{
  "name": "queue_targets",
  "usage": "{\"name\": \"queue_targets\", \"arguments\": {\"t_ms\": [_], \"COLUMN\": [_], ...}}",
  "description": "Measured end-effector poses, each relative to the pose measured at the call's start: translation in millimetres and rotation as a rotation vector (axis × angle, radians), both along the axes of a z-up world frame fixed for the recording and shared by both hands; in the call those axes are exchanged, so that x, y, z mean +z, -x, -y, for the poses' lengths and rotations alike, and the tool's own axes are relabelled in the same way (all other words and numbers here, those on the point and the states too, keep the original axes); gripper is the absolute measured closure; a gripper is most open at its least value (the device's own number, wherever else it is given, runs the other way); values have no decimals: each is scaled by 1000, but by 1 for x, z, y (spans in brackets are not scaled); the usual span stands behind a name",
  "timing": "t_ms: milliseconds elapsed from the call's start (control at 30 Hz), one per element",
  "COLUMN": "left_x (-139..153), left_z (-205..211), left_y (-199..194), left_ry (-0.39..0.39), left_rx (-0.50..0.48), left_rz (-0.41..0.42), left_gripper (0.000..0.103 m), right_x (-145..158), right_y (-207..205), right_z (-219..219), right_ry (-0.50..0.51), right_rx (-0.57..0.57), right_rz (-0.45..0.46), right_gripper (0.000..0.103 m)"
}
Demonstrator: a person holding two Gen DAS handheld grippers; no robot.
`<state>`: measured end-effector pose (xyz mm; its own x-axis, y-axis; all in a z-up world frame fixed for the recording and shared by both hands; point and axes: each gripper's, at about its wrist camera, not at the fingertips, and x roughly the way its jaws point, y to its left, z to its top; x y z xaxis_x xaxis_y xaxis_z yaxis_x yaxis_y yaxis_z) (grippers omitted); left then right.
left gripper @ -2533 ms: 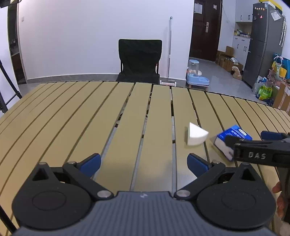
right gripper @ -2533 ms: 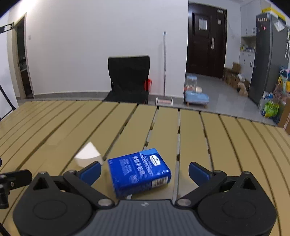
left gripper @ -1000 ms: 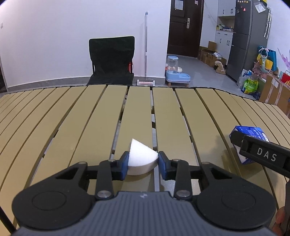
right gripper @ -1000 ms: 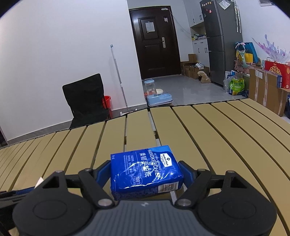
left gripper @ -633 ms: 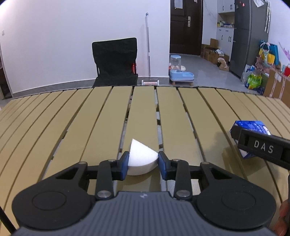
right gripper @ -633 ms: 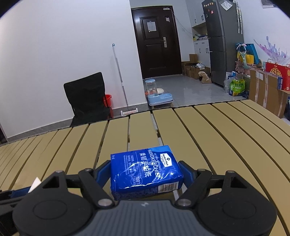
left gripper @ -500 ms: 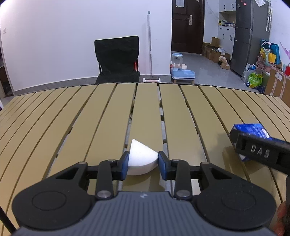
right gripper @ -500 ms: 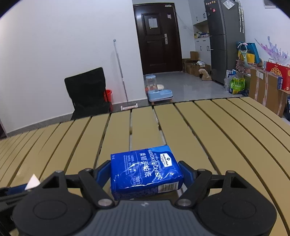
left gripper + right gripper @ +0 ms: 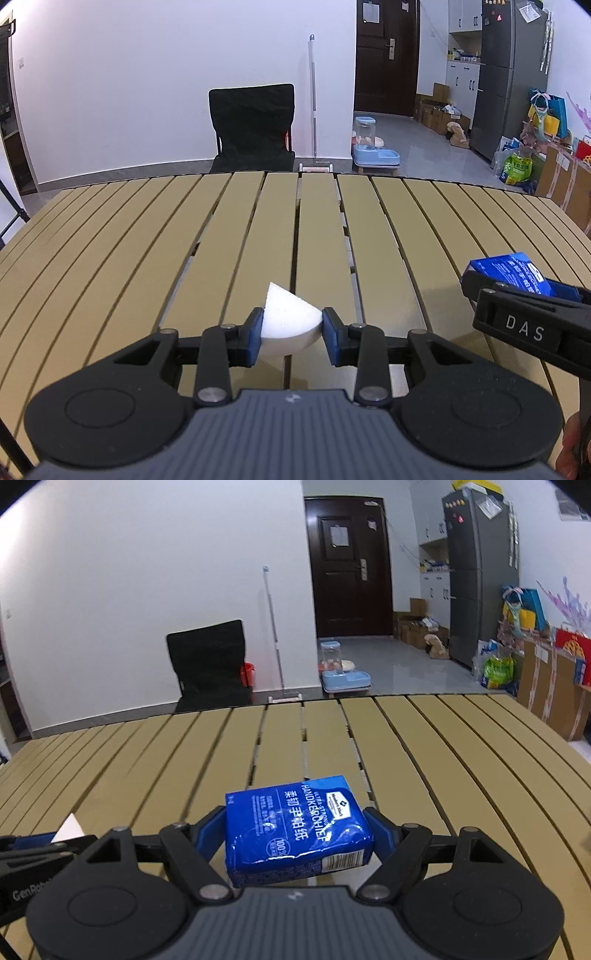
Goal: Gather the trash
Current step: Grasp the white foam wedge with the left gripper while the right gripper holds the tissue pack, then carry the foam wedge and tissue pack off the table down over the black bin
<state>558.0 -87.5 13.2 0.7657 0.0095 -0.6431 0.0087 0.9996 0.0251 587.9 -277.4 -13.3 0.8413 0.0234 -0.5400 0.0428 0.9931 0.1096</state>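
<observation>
My left gripper [image 9: 291, 334] is shut on a white wedge-shaped piece of foam [image 9: 288, 321], held above the slatted tan table [image 9: 221, 236]. My right gripper [image 9: 295, 834] is shut on a blue tissue packet [image 9: 295, 830] with white lettering, also lifted off the table. In the left wrist view the right gripper [image 9: 517, 314] shows at the right edge with the blue packet [image 9: 506, 267] in it. A corner of the white foam [image 9: 70, 827] and the left gripper's blue pad peek in at the left of the right wrist view.
A black folding chair [image 9: 253, 125] stands beyond the table's far edge, with a mop handle [image 9: 313, 96] against the white wall. A pet water feeder [image 9: 373, 146], a fridge [image 9: 513, 77], boxes and bags fill the floor at the right.
Both grippers have risen and pulled back with their loads; more of the table's far edge and the floor now shows. Earlier still, both stood open around the foam and packet lying on the table.
</observation>
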Motion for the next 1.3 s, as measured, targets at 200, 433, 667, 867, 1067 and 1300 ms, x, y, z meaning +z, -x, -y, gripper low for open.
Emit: {"name": "queue_targets", "arguments": {"t_ms": [200, 433, 667, 867, 1067, 1300], "left_x": [14, 27, 37, 42, 39, 25], "left_z": [-17, -36, -50, -56, -65, -75], "left_y": [38, 83, 132, 172, 213, 251], "left_ry": [4, 11, 28, 12, 5, 12], "left_rx": [1, 3, -5, -14, -23, -22], "left_rz": [7, 13, 22, 30, 33, 8], "left_gripper": [69, 69, 69, 69, 69, 69], "right_x": [14, 30, 43, 50, 45, 29], "right_y": [39, 90, 139, 182, 225, 267], "right_z": [-16, -35, -54, -68, -83, -92], "right_ry": [13, 40, 69, 70, 84, 79], "right_rx": [49, 110, 164, 210, 262, 299], "right_rz": [13, 23, 39, 41, 29, -13], "right_gripper": [26, 26, 26, 26, 26, 26]}}
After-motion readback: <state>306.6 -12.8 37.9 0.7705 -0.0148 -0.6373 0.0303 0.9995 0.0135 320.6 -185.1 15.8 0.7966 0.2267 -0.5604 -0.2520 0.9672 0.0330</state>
